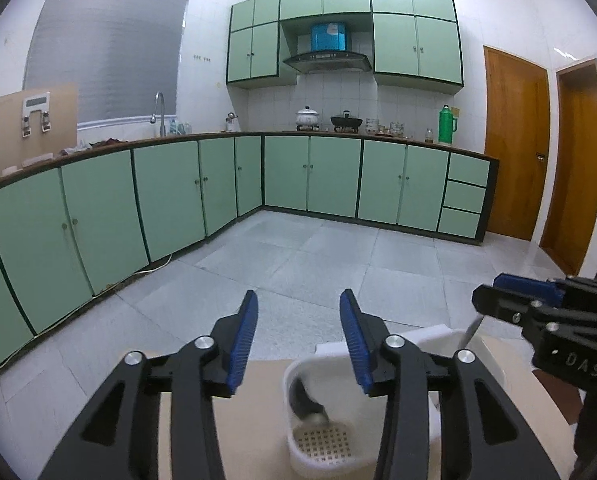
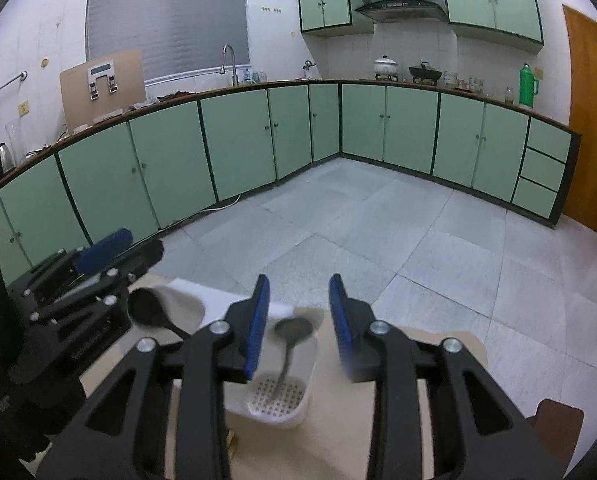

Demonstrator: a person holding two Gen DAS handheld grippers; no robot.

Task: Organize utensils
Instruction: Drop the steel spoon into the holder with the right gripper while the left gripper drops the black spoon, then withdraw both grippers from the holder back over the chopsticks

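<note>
Because the white utensil holder (image 2: pixel 276 396) stands near the far edge of the light tabletop (image 2: pixel 430 360), anything that nudges it could send it toward the tiled floor (image 2: pixel 378 220) beyond. It has at least two compartments with perforated bottoms: a metal spoon (image 2: pixel 292 330) leans bowl-up in the one under the right gripper (image 2: pixel 298 300), and a black ladle-like utensil (image 2: pixel 148 312) lies tilted in the one beside it, under the left gripper (image 1: pixel 298 320). Both grippers hover above the holder with their blue pads apart and nothing between them, so neither one holds a utensil. The spoon's bowl sits just below and between the right gripper's pads, and I'd judge that the likeliest trouble: a careless move could catch the bowl, flip the spoon out, or tip the light plastic holder over. The black utensil looks top-heavy and slanted, so a brush from the left gripper might lever it out in the same way. The two grippers are also near each other, side by side, and a sideways drift could knock one against the other. Whether more utensils wait elsewhere, I cannot tell from here.
</note>
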